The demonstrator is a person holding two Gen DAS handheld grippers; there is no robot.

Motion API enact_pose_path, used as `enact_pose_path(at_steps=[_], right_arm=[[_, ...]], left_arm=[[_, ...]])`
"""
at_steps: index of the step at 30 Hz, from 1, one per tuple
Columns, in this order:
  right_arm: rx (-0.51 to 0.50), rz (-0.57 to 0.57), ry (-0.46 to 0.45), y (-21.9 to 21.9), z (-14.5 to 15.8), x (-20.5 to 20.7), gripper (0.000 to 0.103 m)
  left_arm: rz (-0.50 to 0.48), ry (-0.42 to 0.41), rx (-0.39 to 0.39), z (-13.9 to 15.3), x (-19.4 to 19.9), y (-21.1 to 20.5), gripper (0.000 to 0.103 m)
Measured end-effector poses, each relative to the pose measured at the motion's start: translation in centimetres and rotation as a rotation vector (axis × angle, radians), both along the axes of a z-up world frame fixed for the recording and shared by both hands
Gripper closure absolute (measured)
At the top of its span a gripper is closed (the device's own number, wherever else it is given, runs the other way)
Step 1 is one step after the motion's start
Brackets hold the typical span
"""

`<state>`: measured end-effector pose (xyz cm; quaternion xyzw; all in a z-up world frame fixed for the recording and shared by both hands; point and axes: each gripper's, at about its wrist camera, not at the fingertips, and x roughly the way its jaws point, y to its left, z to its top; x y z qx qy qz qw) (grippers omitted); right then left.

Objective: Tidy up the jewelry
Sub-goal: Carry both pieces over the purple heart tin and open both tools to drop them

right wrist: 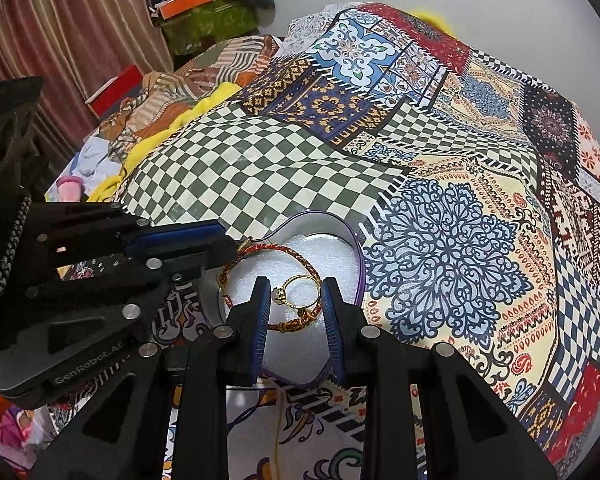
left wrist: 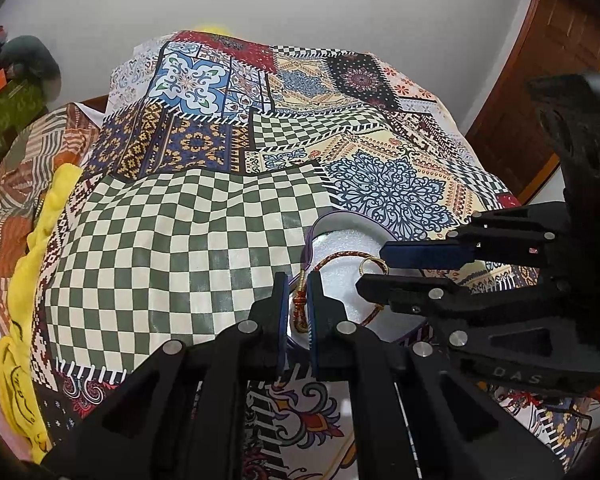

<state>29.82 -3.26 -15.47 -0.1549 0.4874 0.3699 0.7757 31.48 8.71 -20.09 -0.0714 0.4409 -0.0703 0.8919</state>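
Over a heart-shaped box (right wrist: 356,240) on the patchwork cloth (right wrist: 260,168), the left gripper (left wrist: 298,300) stands narrowly parted around the braided bracelet (right wrist: 268,250), seemingly steadying it, while the right gripper (right wrist: 296,304) straddles the gold ring (right wrist: 300,292), jaws apart, apparently to pick or place it.

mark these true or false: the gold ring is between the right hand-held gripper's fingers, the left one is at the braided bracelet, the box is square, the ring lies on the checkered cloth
1. The gold ring sits between the right hand-held gripper fingers: true.
2. The left hand-held gripper is at the braided bracelet: true.
3. The box is square: false, it is heart-shaped with a purple rim.
4. The ring lies on the checkered cloth: false, it is over the box's white padding.
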Motion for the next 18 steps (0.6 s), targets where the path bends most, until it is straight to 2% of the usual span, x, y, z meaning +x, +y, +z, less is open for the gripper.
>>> enact_pose_path(at_steps=[8,11,13,18], right_arm=[[-0.026,0.004,-0.019,0.3,-0.1,-0.2,0.079],[-0.043,0.01,-0.045,0.5,0.1,-0.7,0.078],[-0.054,0.01,-0.073,0.6,0.3,-1.2,0.073],[-0.048,0.011,-0.113,0.2,1.3,-2.4,0.073]], left_arm=[[0.029,-0.04,0.053,1.4,-1.6,0.7,0.094],[0.033,-0.047,0.077,1.8,-2.3,0.8,0.09],[0.034,-0.051,0.093,1.9,-2.7,0.8,0.088],[0.035,-0.052,0.11,2.3,-3.7,0.6,0.088]])
